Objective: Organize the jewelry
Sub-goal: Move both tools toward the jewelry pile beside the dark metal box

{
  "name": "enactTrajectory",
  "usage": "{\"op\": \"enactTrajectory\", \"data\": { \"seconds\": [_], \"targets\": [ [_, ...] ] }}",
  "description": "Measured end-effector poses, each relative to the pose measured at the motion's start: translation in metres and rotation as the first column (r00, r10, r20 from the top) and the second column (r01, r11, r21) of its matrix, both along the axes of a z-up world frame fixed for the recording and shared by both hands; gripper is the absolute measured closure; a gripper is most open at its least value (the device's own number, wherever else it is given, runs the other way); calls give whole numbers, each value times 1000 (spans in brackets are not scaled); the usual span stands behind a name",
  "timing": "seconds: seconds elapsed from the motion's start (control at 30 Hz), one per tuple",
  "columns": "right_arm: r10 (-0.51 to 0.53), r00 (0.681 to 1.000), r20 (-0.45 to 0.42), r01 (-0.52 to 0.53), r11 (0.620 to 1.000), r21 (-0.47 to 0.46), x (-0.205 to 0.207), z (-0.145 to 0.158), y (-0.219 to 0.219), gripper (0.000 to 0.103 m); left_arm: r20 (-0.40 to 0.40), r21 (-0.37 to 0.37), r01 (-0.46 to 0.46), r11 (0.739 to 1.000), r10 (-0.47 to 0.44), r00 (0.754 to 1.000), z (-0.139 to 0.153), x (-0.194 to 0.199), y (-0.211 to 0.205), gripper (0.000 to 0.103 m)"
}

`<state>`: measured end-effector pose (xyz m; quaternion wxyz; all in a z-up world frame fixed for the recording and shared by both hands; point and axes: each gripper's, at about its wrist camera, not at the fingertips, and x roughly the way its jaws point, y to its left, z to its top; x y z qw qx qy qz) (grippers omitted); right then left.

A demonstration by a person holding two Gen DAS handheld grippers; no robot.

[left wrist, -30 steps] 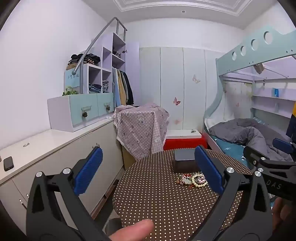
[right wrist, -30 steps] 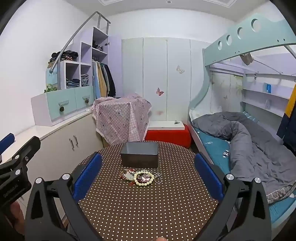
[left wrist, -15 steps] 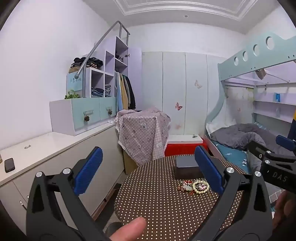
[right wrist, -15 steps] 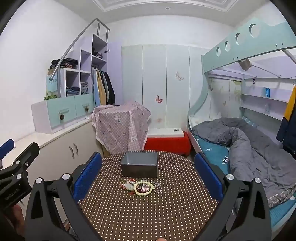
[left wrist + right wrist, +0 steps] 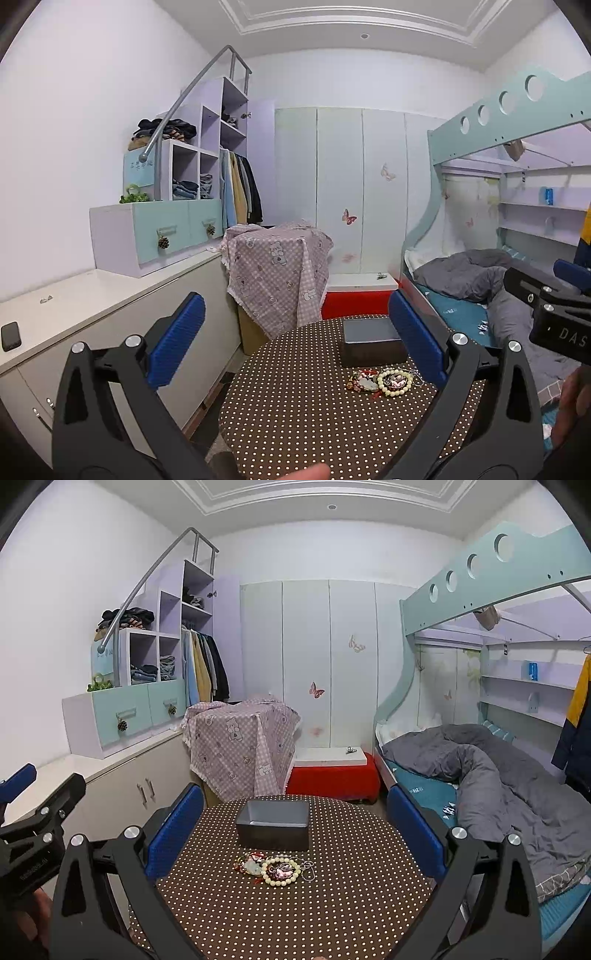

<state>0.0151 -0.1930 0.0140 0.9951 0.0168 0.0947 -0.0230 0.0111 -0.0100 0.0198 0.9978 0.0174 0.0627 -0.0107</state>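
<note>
Both grippers are spread wide and empty, held above the near edge of the table, nothing between the jaws. The right gripper [image 5: 295, 830] faces the tray [image 5: 273, 829] almost head-on; the left gripper [image 5: 295, 354] sits off to the left and sees the tray [image 5: 373, 347] toward its right finger.

Risks, judged from this pose:
- The jewelry pile [image 5: 275, 869] is a tangle: a cream bead bracelet [image 5: 280, 871] ringed around a dark red piece, a pale pendant with red cord on its left, a thin silver chain [image 5: 308, 871] on its right. Pinching one item will likely drag its neighbours, so pieces drop short of the tray or off the table.
- The chain is thin and lies flat on the cloth; wide pads may close over it without catching it, or snag the tablecloth [image 5: 295, 915].
- The beads are round and hard, so a shallow pinch could let them roll out of the pads.
- The tray looks light; a bump from a descending finger could shove it toward the far edge of the table.
- Both tools heading for one small pile may collide.

Layout relative to the tray: the pile lies just in front of it, on the near side, close but apparently not touching. The tray looks empty, so nothing is sorted yet. In the right wrist view the pile sits centred between the fingers, well ahead of the tips; the right gripper looks better placed for the first pick.
</note>
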Motion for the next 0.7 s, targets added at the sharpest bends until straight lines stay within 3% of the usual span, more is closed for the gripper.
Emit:
{"op": "enactTrajectory", "data": {
  "seconds": [0.37, 0.53, 0.7],
  "targets": [
    [27, 998, -64, -30, 999, -39, 40, -16, -8, 7, -82, -21, 1, 1000, -3, 997, -28, 46, 0, 6],
    [26, 987, -157, -28, 1000, -8, 79, -39, -25, 7, -175, -4, -10, 1000, 9, 985, -56, 84, 1, 6],
    [36, 965, -258, -33, 999, 16, 108, -68, -34, 7, -303, 6, 7, 1000, -5, 953, -91, 125, -1, 6]
  ]
}}
